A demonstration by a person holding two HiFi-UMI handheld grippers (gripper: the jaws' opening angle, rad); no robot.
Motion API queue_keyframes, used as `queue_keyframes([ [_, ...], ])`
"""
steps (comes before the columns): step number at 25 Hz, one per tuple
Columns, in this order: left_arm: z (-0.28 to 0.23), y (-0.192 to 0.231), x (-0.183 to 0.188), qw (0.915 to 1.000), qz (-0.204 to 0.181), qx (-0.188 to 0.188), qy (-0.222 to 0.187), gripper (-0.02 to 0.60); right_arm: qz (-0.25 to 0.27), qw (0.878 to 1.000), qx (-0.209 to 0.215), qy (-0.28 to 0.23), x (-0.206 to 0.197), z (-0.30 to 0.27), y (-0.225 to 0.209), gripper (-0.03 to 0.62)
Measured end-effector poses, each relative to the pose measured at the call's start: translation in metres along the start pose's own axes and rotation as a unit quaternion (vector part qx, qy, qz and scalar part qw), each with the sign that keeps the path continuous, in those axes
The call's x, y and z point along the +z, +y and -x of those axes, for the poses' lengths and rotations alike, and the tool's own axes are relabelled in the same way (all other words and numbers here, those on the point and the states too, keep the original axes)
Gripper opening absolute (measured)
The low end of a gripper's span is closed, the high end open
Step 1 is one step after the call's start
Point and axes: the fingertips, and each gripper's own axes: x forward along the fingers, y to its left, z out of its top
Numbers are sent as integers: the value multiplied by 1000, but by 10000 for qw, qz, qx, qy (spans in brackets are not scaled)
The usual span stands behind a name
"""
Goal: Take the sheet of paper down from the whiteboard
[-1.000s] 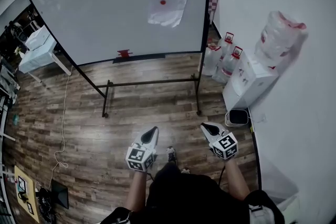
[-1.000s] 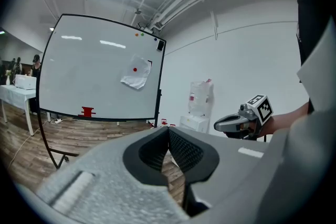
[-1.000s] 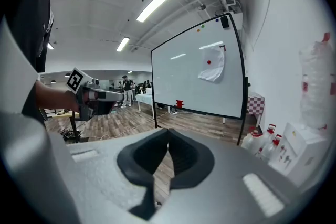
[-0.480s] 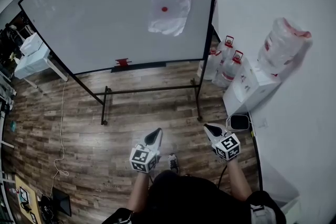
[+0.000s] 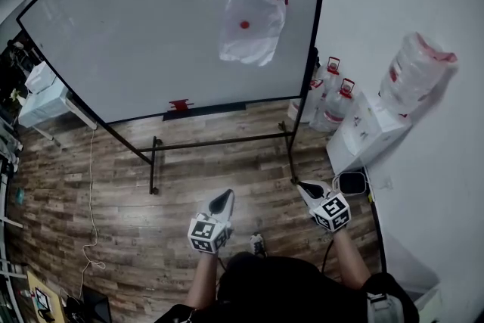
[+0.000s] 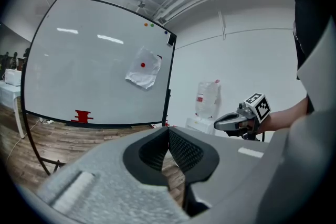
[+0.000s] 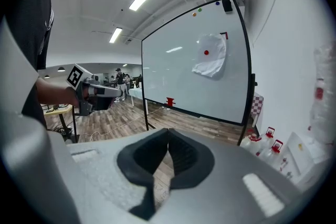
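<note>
Paper, one crumpled white sheet (image 5: 252,26), hangs at one o'clock on the black-framed whiteboard (image 5: 136,34) under a round red magnet (image 5: 244,24). Our left gripper (image 5: 224,197) and right gripper (image 5: 303,187) are closed on nothing, well short of it. If we tug before freeing the magnet, we may tear the sheet.

Wood-plank floor (image 5: 113,185), whiteboard stand (image 5: 219,140) on it, water jugs (image 5: 336,106) just beside it

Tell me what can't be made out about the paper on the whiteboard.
Red dot on the sheet of paper: too small in every view to tell magnet from mark.
Whiteboard top: cut off by the head view's edge.
Red item on its ledge: too small.
</note>
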Motion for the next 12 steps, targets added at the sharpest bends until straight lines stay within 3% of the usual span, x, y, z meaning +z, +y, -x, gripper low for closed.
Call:
queue_keyframes([
  [12, -27, 53, 11, 9997, -92, -206, -60, 11, -26, 9996, -232, -179, 25, -49, -6, 5],
])
